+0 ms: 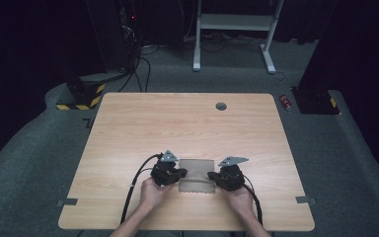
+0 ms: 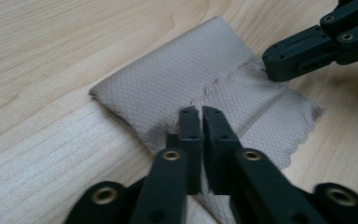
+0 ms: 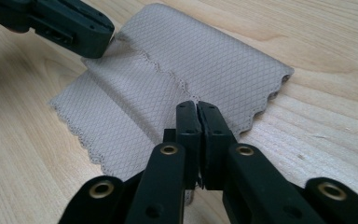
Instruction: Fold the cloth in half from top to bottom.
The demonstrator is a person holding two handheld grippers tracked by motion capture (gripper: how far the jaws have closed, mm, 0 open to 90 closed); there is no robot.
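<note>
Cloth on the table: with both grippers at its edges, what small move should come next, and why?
Probably lift both ends and carry the loose edge over. The left gripper and right gripper are each shut on the scalloped edge of the partly folded cloth, one at each end, low on the table.

Folded beige cloth (image 1: 196, 174), flat on table (image 1: 177, 123)

Matt quilted cloth (image 2: 177, 79), wood-grain table (image 1: 177, 118)
</note>
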